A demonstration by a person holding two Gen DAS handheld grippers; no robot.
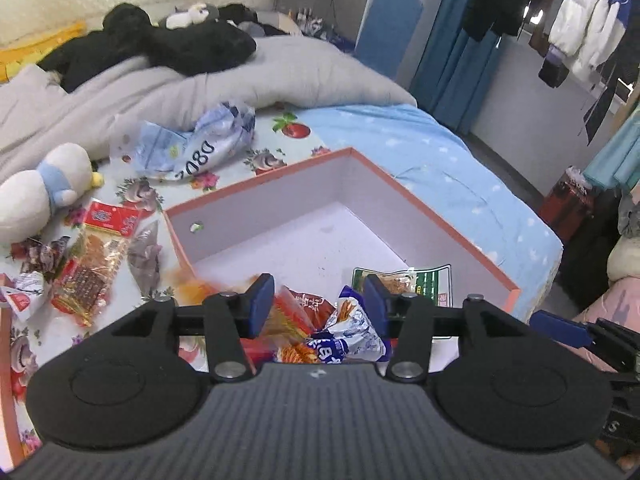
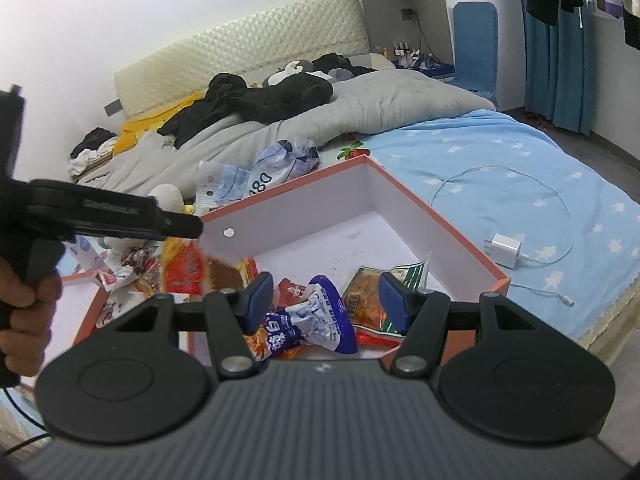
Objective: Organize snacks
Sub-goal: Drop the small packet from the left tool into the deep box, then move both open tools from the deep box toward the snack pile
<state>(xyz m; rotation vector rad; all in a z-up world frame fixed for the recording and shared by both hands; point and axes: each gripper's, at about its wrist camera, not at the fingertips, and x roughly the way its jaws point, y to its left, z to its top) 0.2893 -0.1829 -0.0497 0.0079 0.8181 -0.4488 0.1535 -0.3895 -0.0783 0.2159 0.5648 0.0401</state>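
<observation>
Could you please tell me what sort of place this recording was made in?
Most likely a bedroom: a bed with a grey duvet and padded headboard, plus clothes hanging by the window.

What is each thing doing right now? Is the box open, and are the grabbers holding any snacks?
Box: open, no lid on it, partly filled.
Blue-and-white snack packet: lying inside the box.
Green-edged snack packet: lying inside the box.
Red snack packets: on the bed, outside the box.
Left gripper: open, holding nothing.
Right gripper: open, holding nothing.
Charger: unplugged, on the blue sheet.
</observation>
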